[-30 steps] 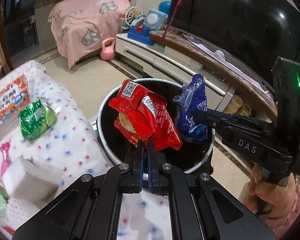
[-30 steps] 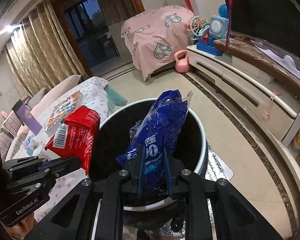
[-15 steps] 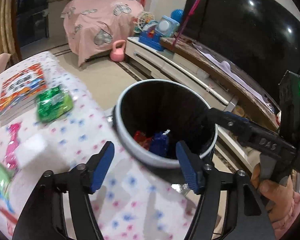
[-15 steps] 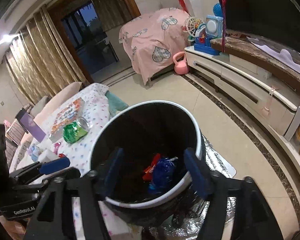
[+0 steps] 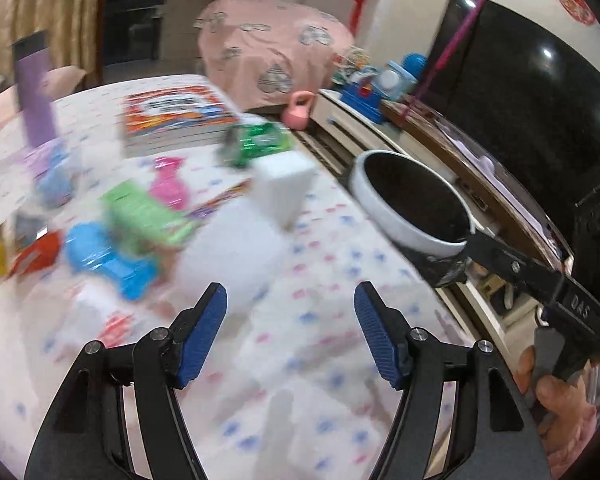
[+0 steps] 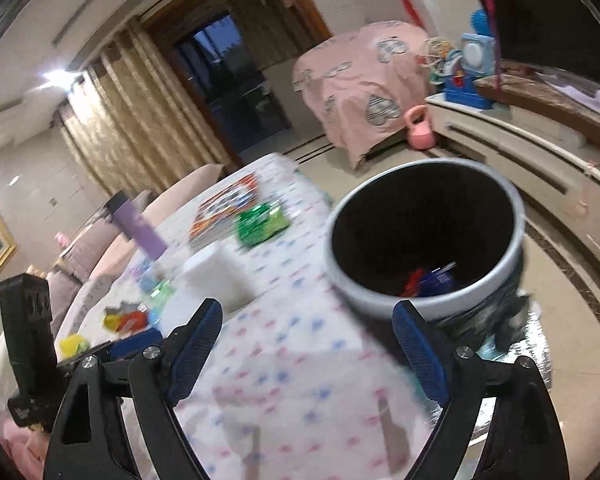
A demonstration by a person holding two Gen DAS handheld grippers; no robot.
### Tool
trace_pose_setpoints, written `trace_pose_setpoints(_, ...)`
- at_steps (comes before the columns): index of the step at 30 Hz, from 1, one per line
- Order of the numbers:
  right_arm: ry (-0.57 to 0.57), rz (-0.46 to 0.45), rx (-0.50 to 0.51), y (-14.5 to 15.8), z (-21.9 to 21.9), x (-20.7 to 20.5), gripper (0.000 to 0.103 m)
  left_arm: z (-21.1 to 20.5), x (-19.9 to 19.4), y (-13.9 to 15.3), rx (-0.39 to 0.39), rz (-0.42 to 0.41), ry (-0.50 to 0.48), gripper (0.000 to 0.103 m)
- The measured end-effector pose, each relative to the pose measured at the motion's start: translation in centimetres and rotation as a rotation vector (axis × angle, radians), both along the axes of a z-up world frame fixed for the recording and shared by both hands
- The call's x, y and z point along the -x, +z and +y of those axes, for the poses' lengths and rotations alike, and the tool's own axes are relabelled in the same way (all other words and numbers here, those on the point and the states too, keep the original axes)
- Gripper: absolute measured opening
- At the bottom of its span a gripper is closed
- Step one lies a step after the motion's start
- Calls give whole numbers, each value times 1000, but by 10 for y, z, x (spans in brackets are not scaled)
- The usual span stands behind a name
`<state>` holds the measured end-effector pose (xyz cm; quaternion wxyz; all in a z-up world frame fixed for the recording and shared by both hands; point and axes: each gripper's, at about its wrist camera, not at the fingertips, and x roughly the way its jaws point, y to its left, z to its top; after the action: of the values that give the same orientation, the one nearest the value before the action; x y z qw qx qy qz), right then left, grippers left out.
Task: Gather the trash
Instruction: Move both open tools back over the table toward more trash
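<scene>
The white-rimmed black bin (image 5: pixel 400 228) (image 6: pixel 420 304) stands beside the dotted tablecloth (image 5: pixel 300 360). At its bottom lie a red wrapper (image 6: pixel 414 280) and a blue bag (image 6: pixel 436 280). My left gripper (image 5: pixel 290 294) hangs open over the cloth, holding nothing. My right gripper (image 6: pixel 307 307) has its jaws opening near the bin's rim, with nothing between them. On the table lie a green packet (image 5: pixel 256 144) (image 6: pixel 260 224), a blue wrapper (image 5: pixel 108 260), a light green wrapper (image 5: pixel 148 216), a pink one (image 5: pixel 168 188) and a red one (image 5: pixel 36 256). Motion blurs them.
A white box (image 5: pixel 284 188) (image 6: pixel 216 276) stands mid-table. Behind it are a stack of books (image 5: pixel 180 116) and a tall purple bottle (image 5: pixel 34 88). A TV cabinet (image 6: pixel 540 160), a pink kettlebell (image 6: pixel 420 132) and a covered chair (image 6: pixel 364 80) lie beyond the bin.
Both grippers opened and dropped the red wrapper and the blue bag into the bin. Both then swung left, away from the bin and over the table.
</scene>
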<state>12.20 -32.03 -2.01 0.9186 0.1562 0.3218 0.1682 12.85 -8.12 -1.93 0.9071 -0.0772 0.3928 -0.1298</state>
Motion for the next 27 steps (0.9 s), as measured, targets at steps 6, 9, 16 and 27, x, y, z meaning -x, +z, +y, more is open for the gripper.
trace_pose_setpoints(6,94,-6,-12,-8,47,20,89,55,25,-8,26,15,97,68)
trace_pose_setpoints(9,165,-4,6,-12,74,28,89,75,36,-13,45,22,131,68)
trace_pose_setpoints(16,315,4,63,-24,130,36,89,120,54,-20,42,26,205,68)
trace_pose_setpoints(27,483,-16,173,-34,195,35,89,182,38,-29,0,35,344,68)
